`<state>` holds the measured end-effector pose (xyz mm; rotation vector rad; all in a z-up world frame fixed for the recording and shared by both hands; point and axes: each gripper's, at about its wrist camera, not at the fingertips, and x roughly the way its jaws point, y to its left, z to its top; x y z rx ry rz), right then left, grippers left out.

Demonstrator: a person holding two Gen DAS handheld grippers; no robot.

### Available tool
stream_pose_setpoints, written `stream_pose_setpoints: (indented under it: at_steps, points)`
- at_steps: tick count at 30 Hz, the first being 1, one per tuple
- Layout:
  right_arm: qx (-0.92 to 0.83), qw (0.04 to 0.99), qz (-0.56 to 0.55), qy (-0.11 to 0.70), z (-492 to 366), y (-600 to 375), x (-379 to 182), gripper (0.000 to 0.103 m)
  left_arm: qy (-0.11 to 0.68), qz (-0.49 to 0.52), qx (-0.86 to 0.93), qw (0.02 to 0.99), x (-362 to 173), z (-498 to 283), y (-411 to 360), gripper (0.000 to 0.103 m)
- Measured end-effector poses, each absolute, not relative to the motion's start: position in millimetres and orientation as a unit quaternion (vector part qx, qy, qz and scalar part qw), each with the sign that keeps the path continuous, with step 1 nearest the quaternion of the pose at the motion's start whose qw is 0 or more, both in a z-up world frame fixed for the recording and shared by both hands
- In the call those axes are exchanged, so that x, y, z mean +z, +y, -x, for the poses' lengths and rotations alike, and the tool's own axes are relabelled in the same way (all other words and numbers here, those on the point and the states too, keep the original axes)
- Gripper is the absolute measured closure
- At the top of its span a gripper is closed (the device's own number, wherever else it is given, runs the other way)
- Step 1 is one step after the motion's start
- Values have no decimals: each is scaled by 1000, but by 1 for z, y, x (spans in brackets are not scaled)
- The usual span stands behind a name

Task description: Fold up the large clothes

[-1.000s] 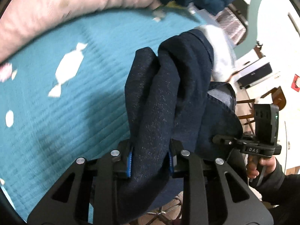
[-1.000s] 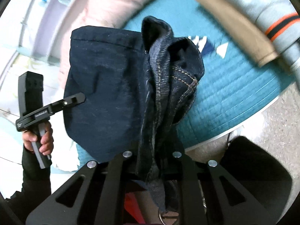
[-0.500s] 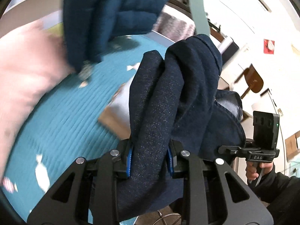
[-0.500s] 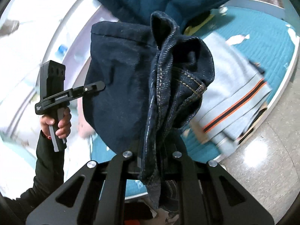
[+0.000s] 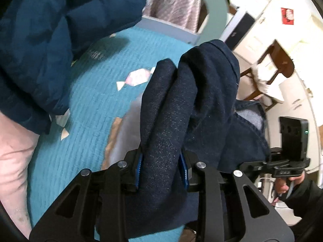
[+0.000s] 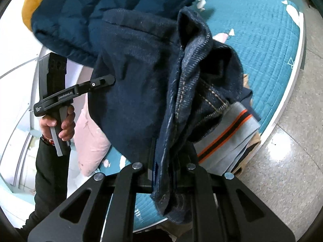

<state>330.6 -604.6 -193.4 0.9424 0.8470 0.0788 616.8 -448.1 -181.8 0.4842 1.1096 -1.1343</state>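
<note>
Dark blue jeans hang between both grippers above a teal quilted bed. My left gripper is shut on a bunched fold of the jeans. My right gripper is shut on the waistband part of the jeans, where the zipper and tan stitching show. Each gripper also appears in the other's view, held by a hand: the right gripper at the right, the left gripper at the left. The fingertips are hidden by cloth.
A dark teal puffer jacket lies on the bed near a pink pillow. A folded stack with a grey, orange-striped garment sits at the bed's edge. A shiny tiled floor lies beyond. Chairs stand farther off.
Both grippers swung with the jeans still held. The puffer jacket and the folded stack came into view, and the jeans now hang over the bed's edge near the stack.
</note>
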Motion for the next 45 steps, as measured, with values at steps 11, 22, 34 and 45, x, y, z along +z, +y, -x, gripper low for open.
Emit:
stream_pose_setpoints:
  at_steps: [11,22,34,45]
  points:
    - [-52,826,-341,446,-358,-621,-268,81,503,-162,-403,747,-277,-664,-450,53]
    - [-76,862,-293,407,-325,-631,-212,66,409,-108,-425,800,-191,-624,-362,44]
    - [-30,850,-162,500,-376,-581,-260,75,458,-198,-392,773,-262,-606,-389,44]
    - [-51,834,-168,524,-395,-588,-293,77,468,-159,-395,774,-268,-620,-397,42]
